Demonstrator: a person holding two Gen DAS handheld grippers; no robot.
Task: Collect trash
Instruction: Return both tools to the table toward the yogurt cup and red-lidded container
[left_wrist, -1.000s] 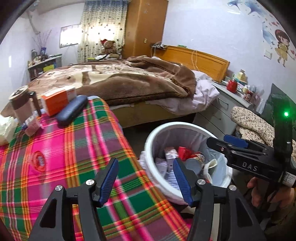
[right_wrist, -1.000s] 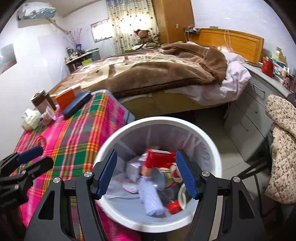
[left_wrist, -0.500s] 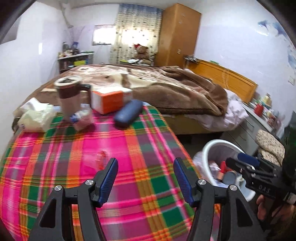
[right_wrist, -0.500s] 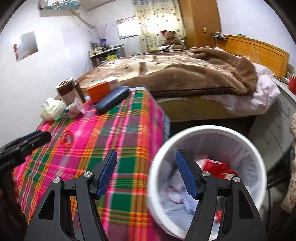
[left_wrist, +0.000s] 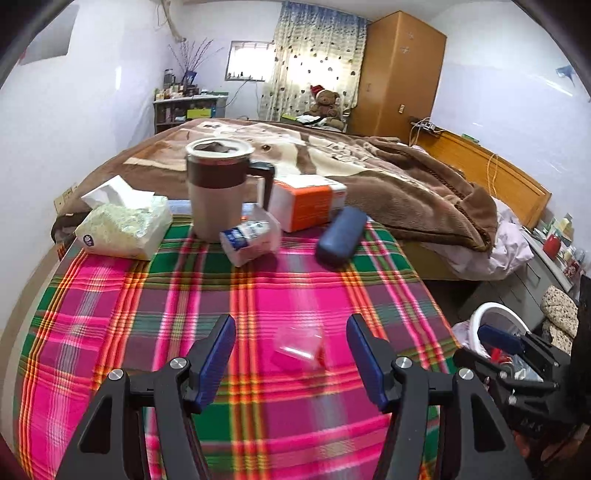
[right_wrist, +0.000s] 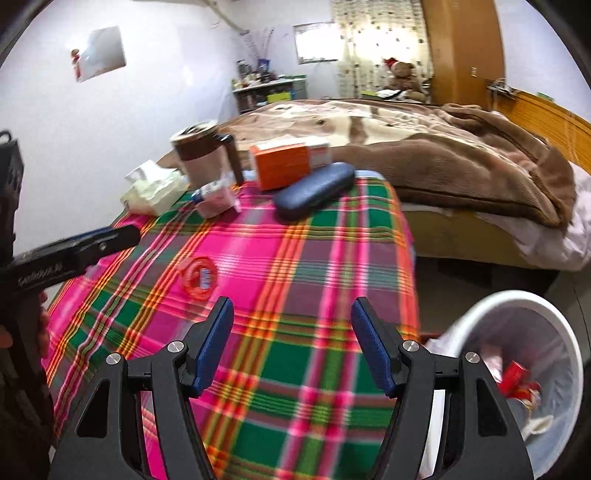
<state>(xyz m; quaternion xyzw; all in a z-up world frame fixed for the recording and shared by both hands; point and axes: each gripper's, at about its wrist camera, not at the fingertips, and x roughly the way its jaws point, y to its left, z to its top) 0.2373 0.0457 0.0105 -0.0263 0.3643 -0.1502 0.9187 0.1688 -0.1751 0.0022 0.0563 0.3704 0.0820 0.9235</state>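
While both grippers are over the plaid tablecloth (left_wrist: 110, 295), the next piece of trash seems to be the small clear lid with red print (right_wrist: 197, 277), which lies flat on the cloth in the near middle of the table. In the left wrist view it (left_wrist: 297, 350) sits directly ahead of the left gripper (left_wrist: 291, 360), between the lines of the two blue pads and close to their tips, so this gripper is clearly the nearer one. The left gripper is wide open and holds nothing; the right gripper (right_wrist: 291, 345) is also wide open and empty, and from it the lid lies ahead and to the left, well apart. The lid is roughly round (I see no real long axis), so I judge that the closing direction matters little, but it is low and flat, so the fingers must come down almost to the cloth. In the left view it is blurred and looks like a pale pink shape, so I cannot be sure what it is exactly; the right view shows its ring form and a white label more clearly. The right view also shows the white trash bin (right_wrist: 554, 306) beside the table at lower right, with red packaging inside, while the left view shows only part of its rim (left_wrist: 491, 308) behind the right gripper
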